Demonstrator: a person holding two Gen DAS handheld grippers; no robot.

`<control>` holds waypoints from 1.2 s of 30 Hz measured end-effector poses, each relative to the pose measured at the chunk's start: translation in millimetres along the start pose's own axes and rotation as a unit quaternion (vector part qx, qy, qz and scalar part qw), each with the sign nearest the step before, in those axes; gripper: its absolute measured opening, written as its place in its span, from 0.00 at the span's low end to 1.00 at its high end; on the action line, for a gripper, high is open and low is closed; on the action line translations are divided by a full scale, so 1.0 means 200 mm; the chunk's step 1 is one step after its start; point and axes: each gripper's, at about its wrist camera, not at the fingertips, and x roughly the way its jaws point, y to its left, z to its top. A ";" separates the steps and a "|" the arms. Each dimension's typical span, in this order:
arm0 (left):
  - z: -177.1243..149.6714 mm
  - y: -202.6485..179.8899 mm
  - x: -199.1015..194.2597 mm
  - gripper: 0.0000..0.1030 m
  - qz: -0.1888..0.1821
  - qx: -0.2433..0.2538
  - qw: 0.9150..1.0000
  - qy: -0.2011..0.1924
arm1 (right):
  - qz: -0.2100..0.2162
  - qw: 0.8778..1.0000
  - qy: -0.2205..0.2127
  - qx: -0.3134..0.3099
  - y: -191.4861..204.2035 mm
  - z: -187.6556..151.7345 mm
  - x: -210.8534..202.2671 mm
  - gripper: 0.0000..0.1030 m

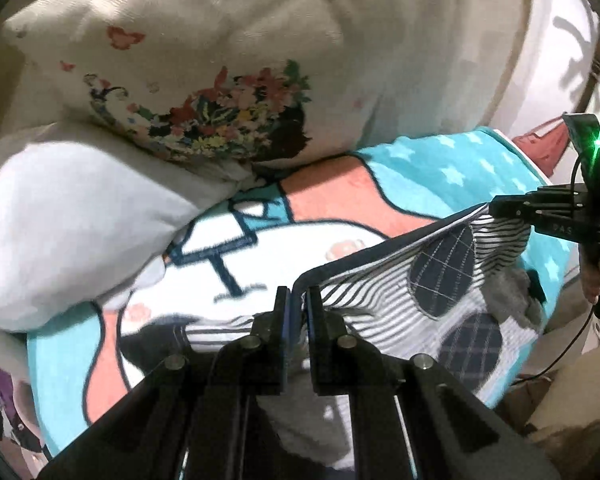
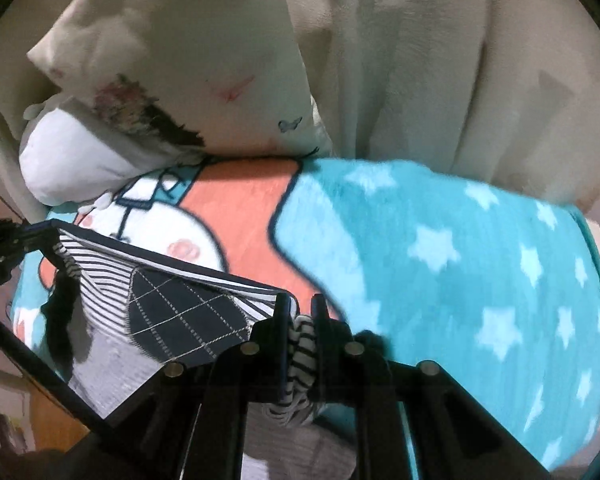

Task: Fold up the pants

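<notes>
Two pillows [image 1: 172, 92] rest against a cartoon-print turquoise blanket [image 2: 460, 248] by a curtain [image 2: 440, 60].

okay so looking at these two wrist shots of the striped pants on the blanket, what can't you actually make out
- Lower part of the striped pants: both views, hidden behind each gripper's own fingers and frame.
- Right gripper in the left wrist view: its grip point is too small to read.
- Left gripper in the right wrist view: cut off by the left edge.
- Blanket print: blurred.

Both my fisheye views bend hard toward black corners. Light is dim and warm, with soft shadows across the pillow [image 1: 204, 92]. The star blanket [image 2: 460, 264] smears with motion blur; a green lamp glares at right.
</notes>
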 end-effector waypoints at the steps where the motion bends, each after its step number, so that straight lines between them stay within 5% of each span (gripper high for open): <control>1: -0.05 -0.02 -0.02 0.07 -0.001 0.001 1.000 -0.002 | 0.000 1.000 -0.001 0.006 0.01 -0.05 -0.03 0.11; 11: -0.52 -0.15 0.04 0.08 -0.012 0.030 0.998 0.060 | -0.014 0.997 0.039 0.062 0.10 -0.56 -0.10 0.11; 18: -0.69 -0.14 0.05 0.08 -0.012 0.047 0.996 0.077 | -0.050 0.993 0.067 0.084 0.16 -0.79 -0.05 0.20; 23: -0.76 -0.05 -0.02 0.08 -0.013 0.030 0.996 0.083 | -0.069 0.988 0.062 0.123 0.11 -0.86 -0.15 0.35; 29: -0.80 0.11 -0.16 0.08 -0.001 -0.015 0.997 0.069 | -0.098 0.979 0.005 0.177 0.00 -0.85 -0.33 0.45; 36: -0.75 0.22 -0.18 0.08 0.011 -0.066 0.996 0.057 | -0.091 0.976 0.002 0.196 -0.05 -0.72 -0.15 0.45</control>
